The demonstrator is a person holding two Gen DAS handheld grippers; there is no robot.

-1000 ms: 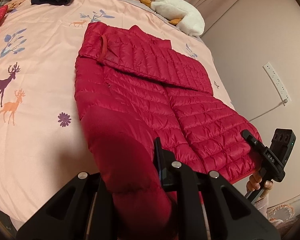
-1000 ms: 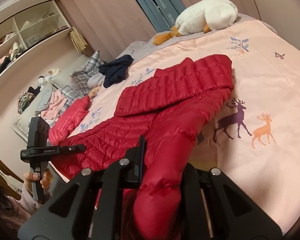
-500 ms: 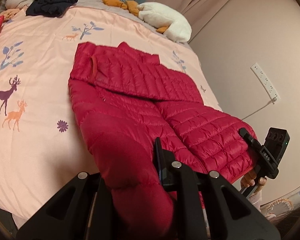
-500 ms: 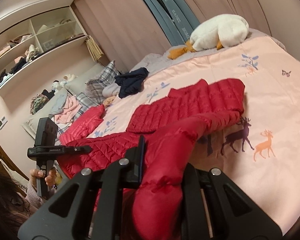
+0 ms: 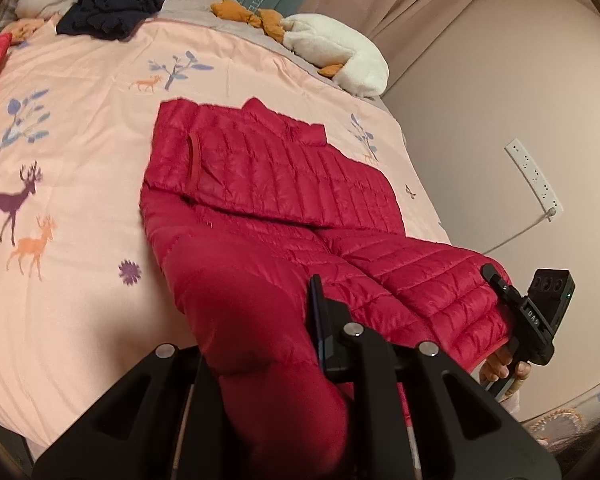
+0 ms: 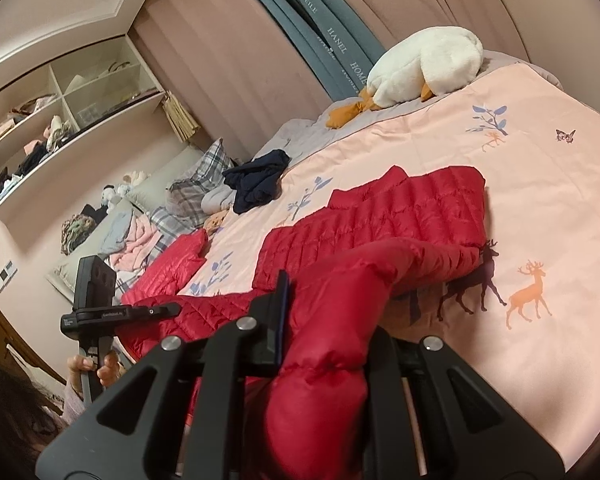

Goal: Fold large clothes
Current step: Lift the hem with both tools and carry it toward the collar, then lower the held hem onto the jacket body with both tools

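A red quilted down jacket (image 5: 276,176) lies on the pink bed, collar away from me, with one sleeve folded across its chest. My left gripper (image 5: 260,340) is shut on the jacket's near left hem corner, and the fabric bulges up between its fingers. My right gripper (image 6: 328,332) is shut on the other hem corner and holds it off the bed. In the left wrist view the right gripper (image 5: 496,280) sits at the hem's right end, held by a hand. The right wrist view has the left gripper (image 6: 168,309) at the hem's left end.
The pink bedspread (image 5: 80,128) has deer prints. A white goose plush (image 5: 340,56) and dark navy clothes (image 5: 112,4) lie at the far side. A second red garment (image 6: 172,264) lies near plaid pillows (image 6: 196,192). A wall with a power strip (image 5: 534,178) stands close on the right.
Both grippers have risen a little with the hem still pinched. The jacket's lower part hangs higher off the bed, and its upper part lies as before.
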